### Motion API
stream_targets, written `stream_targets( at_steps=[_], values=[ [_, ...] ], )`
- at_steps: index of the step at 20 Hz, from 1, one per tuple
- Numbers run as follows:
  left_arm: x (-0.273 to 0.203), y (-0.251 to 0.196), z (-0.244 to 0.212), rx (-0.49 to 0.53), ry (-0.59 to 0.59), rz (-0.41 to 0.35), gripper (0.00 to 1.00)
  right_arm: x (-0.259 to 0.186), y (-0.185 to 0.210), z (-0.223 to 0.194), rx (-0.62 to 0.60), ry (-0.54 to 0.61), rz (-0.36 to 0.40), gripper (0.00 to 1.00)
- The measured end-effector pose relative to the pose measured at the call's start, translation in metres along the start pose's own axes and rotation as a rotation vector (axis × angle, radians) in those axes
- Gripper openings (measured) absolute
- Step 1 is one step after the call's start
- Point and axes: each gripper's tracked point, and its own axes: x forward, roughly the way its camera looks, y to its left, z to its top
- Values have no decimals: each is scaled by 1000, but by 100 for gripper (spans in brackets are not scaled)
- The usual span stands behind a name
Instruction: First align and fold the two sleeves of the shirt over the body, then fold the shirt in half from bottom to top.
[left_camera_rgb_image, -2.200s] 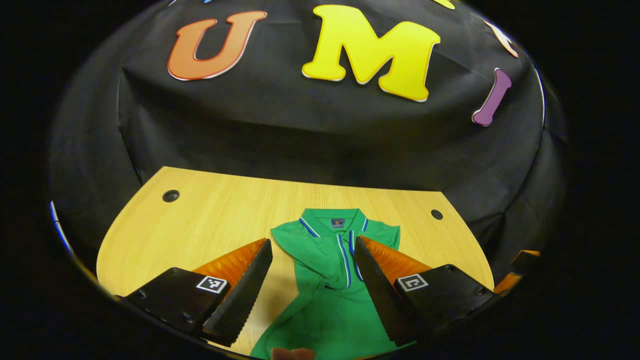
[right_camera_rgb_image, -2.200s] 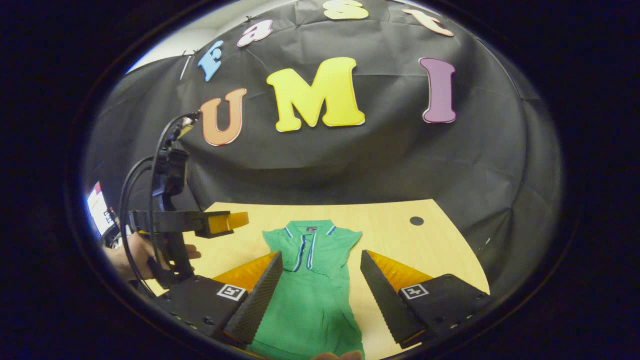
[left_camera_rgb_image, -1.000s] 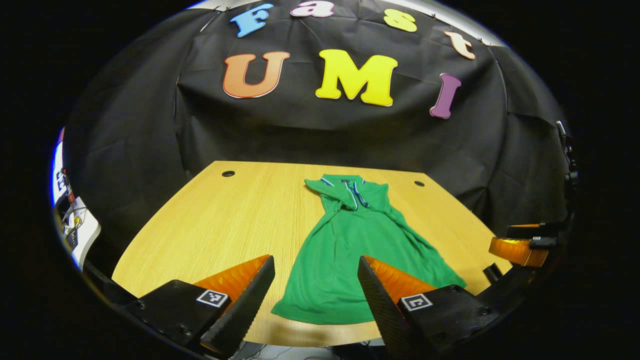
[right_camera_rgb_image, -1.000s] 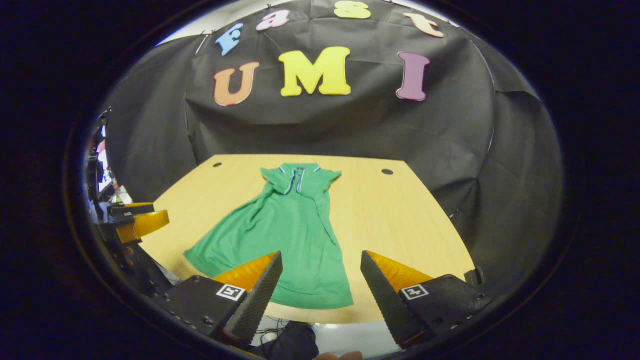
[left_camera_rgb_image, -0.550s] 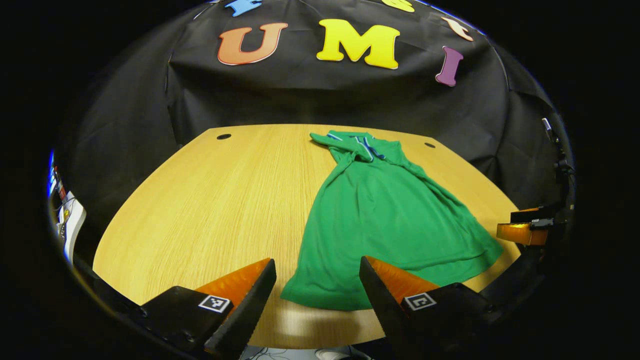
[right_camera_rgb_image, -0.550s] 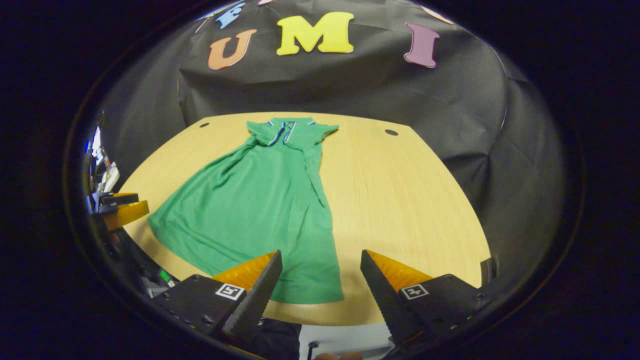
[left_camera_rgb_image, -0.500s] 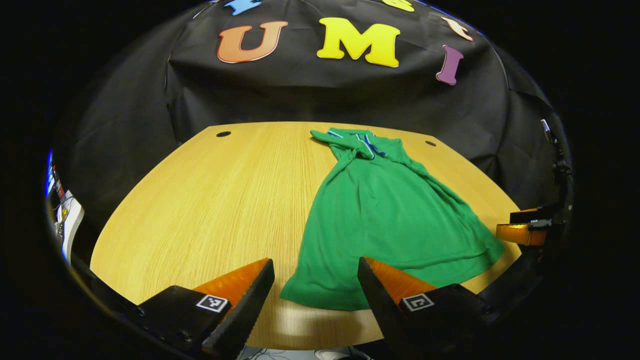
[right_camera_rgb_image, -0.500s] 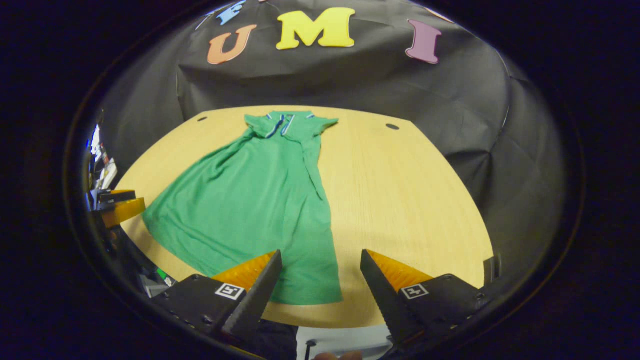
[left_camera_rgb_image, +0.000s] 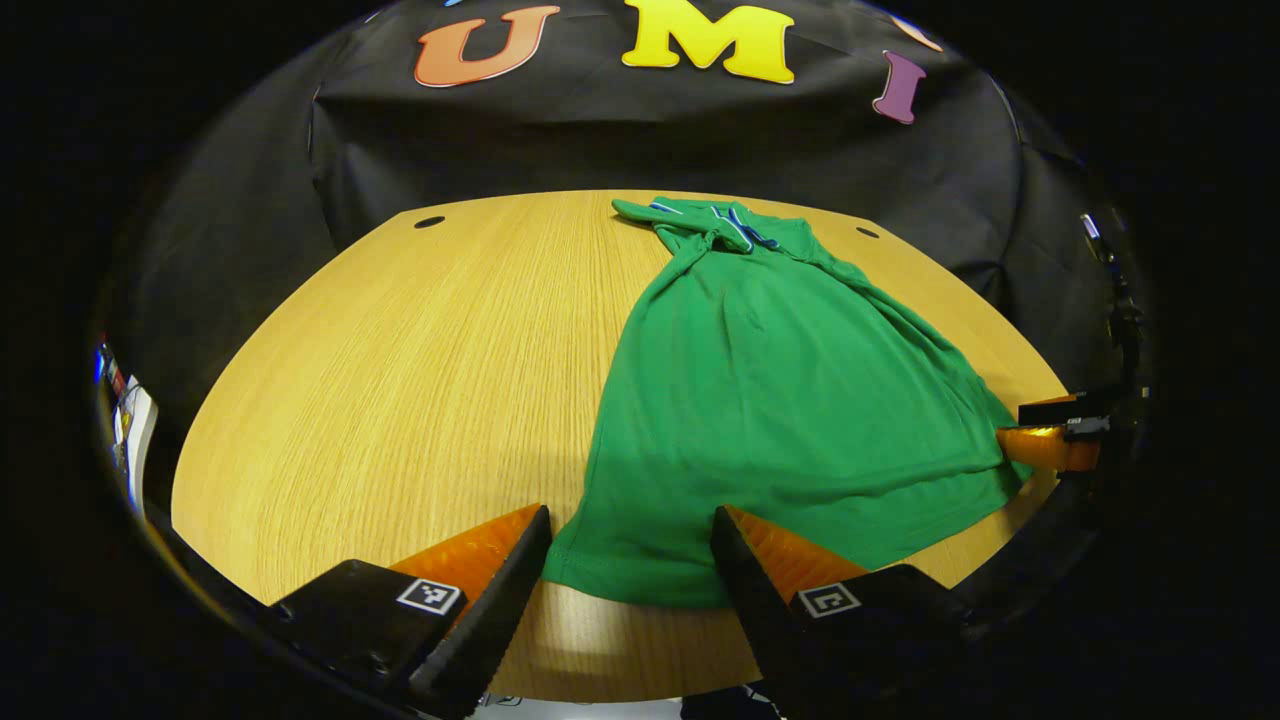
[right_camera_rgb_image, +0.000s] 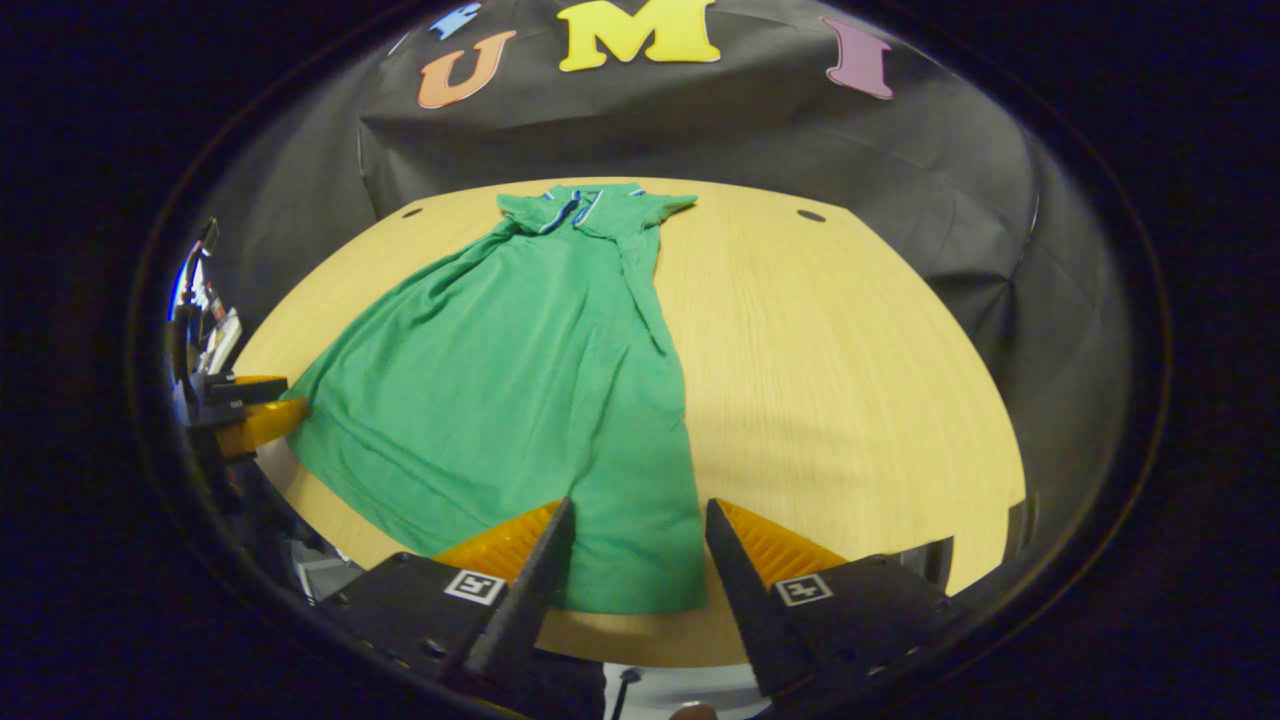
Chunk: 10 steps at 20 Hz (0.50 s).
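A green polo shirt (left_camera_rgb_image: 780, 400) lies flat on the wooden table (left_camera_rgb_image: 400, 350), collar (left_camera_rgb_image: 735, 222) at the far end, both sleeves folded in over the body. My left gripper (left_camera_rgb_image: 630, 512) is open, its fingers straddling the near hem corner just above the table. In the right gripper view the shirt (right_camera_rgb_image: 520, 380) runs away from me, and my right gripper (right_camera_rgb_image: 639, 503) is open around the other hem corner. Each gripper also shows from the other's camera: the right gripper (left_camera_rgb_image: 1050, 435) and the left gripper (right_camera_rgb_image: 245, 410) both sit at the hem's ends.
The table's front edge (left_camera_rgb_image: 620, 670) lies just under the hem. Round cable holes (left_camera_rgb_image: 429, 222) (left_camera_rgb_image: 867, 232) (right_camera_rgb_image: 811, 215) mark the far corners. Bare wood (right_camera_rgb_image: 830, 350) stretches beside the shirt. Black cloth walls the back and sides.
Both grippers have drawn back from the collar end to the hem and dropped low. Each now straddles a hem corner. The right gripper's fingers stand slightly closer together.
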Motion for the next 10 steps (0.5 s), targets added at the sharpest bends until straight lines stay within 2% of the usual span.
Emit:
stream_targets(
  at_steps=[1,2,3,4,5,6,7,8,9,10],
  values=[
    [1,-1,-3,-11,8,0,100,1,-2,2,9,-10,-4,76],
    [-1,-3,-4,-34,2,-2,96,-1,-1,-1,19,2,-1,64],
    [-2,-4,-5,-58,1,0,76,-1,-1,-1,25,2,-1,50],
    [-4,-5,-4,-77,1,5,64,-1,0,0,24,1,4,36],
    [-3,-7,-4,-87,4,4,42,-3,3,0,39,1,16,21],
    [-4,-11,-4,-96,10,-4,31,2,4,-3,39,8,11,7],
    [-5,-14,-4,-100,16,-8,15,-1,5,-1,32,5,10,6],
    [-6,-17,-5,-106,22,-14,11,-2,7,-3,25,9,12,6],
    [-6,-19,-5,-117,31,-20,7,-3,8,-1,26,20,20,0],
    [-9,-23,-5,-134,41,-40,7,-5,13,0,32,28,34,0]
  ],
)
